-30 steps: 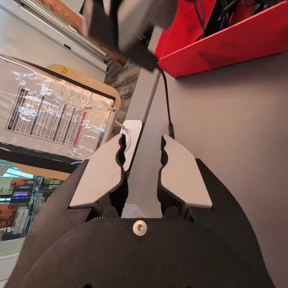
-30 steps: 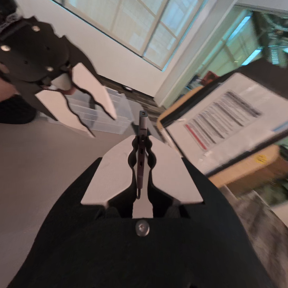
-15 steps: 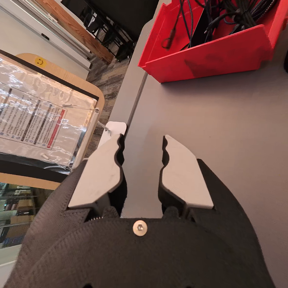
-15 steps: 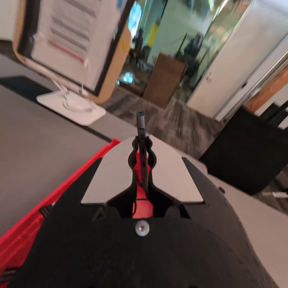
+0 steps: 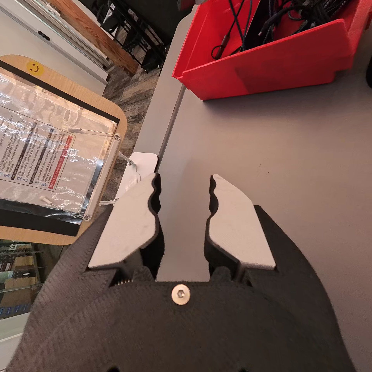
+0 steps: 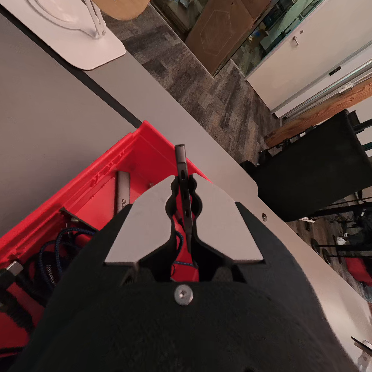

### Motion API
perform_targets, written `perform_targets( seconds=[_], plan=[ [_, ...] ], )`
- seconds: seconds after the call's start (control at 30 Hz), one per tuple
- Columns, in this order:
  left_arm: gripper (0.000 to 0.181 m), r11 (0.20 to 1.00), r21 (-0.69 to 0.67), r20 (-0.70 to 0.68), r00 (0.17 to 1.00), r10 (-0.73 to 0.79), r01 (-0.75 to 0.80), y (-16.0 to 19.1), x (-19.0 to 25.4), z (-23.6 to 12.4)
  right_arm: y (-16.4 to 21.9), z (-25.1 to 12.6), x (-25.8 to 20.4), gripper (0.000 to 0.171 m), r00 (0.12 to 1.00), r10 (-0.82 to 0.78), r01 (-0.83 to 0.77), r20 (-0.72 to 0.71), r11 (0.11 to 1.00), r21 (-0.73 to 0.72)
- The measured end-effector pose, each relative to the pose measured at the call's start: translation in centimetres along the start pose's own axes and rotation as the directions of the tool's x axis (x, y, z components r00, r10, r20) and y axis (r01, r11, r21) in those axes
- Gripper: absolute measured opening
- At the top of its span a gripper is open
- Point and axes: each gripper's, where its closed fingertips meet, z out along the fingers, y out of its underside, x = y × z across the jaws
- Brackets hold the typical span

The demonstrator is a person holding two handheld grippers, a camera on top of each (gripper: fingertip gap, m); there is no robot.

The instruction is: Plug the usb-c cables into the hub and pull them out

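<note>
My right gripper (image 6: 183, 180) is shut on a slim dark grey hub (image 6: 182, 167), held on edge, its end sticking out past the fingertips. It hangs above the red bin (image 6: 128, 149). In the bin lie a second grey hub (image 6: 122, 191) and dark braided cables (image 6: 50, 249). My left gripper (image 5: 184, 179) is open and empty, low over the grey table (image 5: 281, 161). In the left wrist view the red bin (image 5: 271, 66) stands at the far right with tangled cables (image 5: 281, 18) inside.
A wooden sign board with a plastic-covered sheet (image 5: 50, 151) stands on a white base (image 5: 141, 167) at the table's left edge; the base also shows in the right wrist view (image 6: 80, 40). A black chair (image 6: 312, 181) stands beyond the table edge. Spacing between my two grippers at the tips: around 30 cm.
My right gripper has swung with the hub from in front of the sign board to over the red bin. My left gripper has stayed open; the hub's cable left its view.
</note>
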Motion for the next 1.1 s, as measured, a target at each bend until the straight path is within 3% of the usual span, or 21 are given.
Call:
perform_targets(
  seconds=[0.37, 0.67, 0.87, 1.1],
  plan=[
    [0.045, 1.000, -0.014, -0.013, 1.000, 0.001, -0.001, 0.3, 0.3, 0.3, 2.1, 1.9, -1.2, 0.012, 0.999, -0.010, 0.014, 0.051, 0.997, -0.072],
    [0.045, 1.000, -0.024, -0.023, 1.000, 0.007, -0.007, 0.4, 0.6, 0.5, 4.9, 3.6, -4.0, 0.012, 0.976, 0.068, -0.021, 0.207, 0.975, -0.222],
    [0.045, 0.999, -0.038, -0.032, 0.999, 0.011, -0.012, 0.7, 0.8, 0.6, 4.7, 3.4, -4.1, 0.013, 0.975, 0.068, -0.021, 0.209, 0.975, -0.220],
    [0.044, 0.999, -0.050, -0.040, 0.999, 0.011, -0.013, 0.8, 0.9, 0.7, 4.1, 2.5, -4.4, 0.026, 0.973, 0.048, 0.009, 0.225, 0.970, -0.245]
  ],
)
